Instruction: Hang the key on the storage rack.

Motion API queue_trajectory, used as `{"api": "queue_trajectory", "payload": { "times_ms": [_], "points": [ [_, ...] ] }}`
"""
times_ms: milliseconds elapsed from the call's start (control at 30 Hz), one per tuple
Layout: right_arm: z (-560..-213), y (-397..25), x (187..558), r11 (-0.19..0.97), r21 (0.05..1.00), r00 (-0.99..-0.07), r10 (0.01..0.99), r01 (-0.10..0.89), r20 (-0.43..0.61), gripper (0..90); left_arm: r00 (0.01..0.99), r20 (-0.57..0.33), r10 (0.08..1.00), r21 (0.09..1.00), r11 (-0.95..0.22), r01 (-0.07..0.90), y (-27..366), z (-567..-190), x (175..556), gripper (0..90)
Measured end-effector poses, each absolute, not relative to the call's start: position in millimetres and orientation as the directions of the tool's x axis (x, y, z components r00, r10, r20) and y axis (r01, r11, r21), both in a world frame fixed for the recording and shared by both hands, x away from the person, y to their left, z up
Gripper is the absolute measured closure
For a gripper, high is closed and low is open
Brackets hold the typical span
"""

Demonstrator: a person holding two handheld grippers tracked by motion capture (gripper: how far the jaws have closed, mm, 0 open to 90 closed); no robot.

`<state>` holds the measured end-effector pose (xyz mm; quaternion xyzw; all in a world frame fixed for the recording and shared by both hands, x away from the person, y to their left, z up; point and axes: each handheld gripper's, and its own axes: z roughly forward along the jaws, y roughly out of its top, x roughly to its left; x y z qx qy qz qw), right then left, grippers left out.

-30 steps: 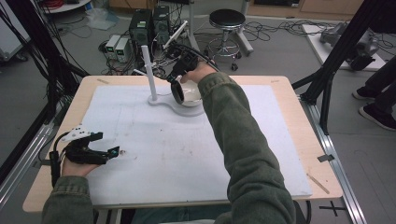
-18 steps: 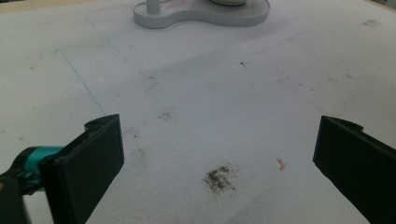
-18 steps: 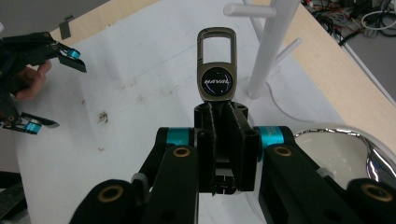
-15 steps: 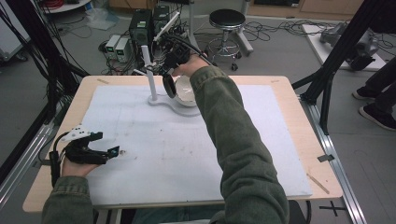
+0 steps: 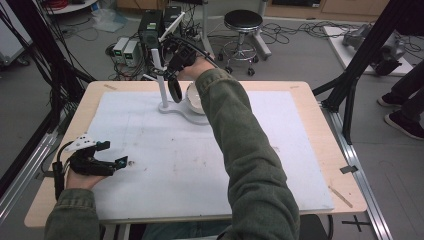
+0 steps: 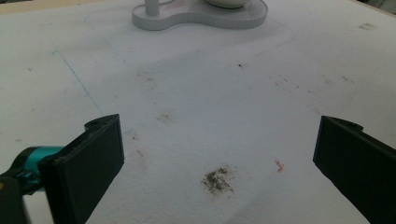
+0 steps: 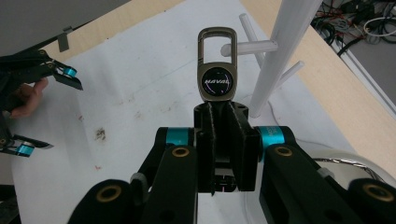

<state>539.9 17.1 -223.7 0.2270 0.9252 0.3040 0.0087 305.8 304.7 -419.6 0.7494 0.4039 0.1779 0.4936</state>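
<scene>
Tabletop (image 5: 300, 150): wood w/ a white sheet on top, a few dirt specks near the front. At the far side stands a white stand (image 5: 162, 82), upright post w/ short pegs, on a flat white base; a white bowl (image 5: 196, 99) sits on that base just beside the post.

Right arm in a green sleeve reaches across to the stand. Right gripper (image 5: 176, 56) is up by the post's upper part, jaws clamped tight on the strap of a keychain (image 7: 216, 70). In the right gripper view the keychain sticks up past the jaws: metal clip w/ an open loop on top & a round dark badge below, loop near a peg (image 7: 247, 46) of the stand, touching or not – can't tell.

Left gripper (image 5: 114, 156) rests low at the near left of the tabletop, well apart from the stand, jaws spread wide w/ nothing between them.
</scene>
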Motion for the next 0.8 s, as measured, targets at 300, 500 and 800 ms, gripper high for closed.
{"api": "queue_trajectory", "payload": {
  "times_ms": [300,500,800],
  "points": [
    [-232.4,19.8,546.4,0.714,0.557,-0.894,0.431,0.423,0.125,81.1,0.611,-0.138,0.780,0.882,-0.184,0.434,304.6,-420.8,307.4,2.3],
    [-236.8,22.0,546.1,0.731,0.544,-0.899,0.425,0.412,0.111,76.6,0.611,-0.138,0.780,0.876,-0.191,0.443,303.8,-421.2,307.8,2.3],
    [-230.7,15.4,540.3,0.715,0.572,-0.896,0.435,0.403,0.087,56.6,0.611,-0.137,0.779,0.875,-0.194,0.443,303.5,-420.8,307.4,2.3]
  ]
}}
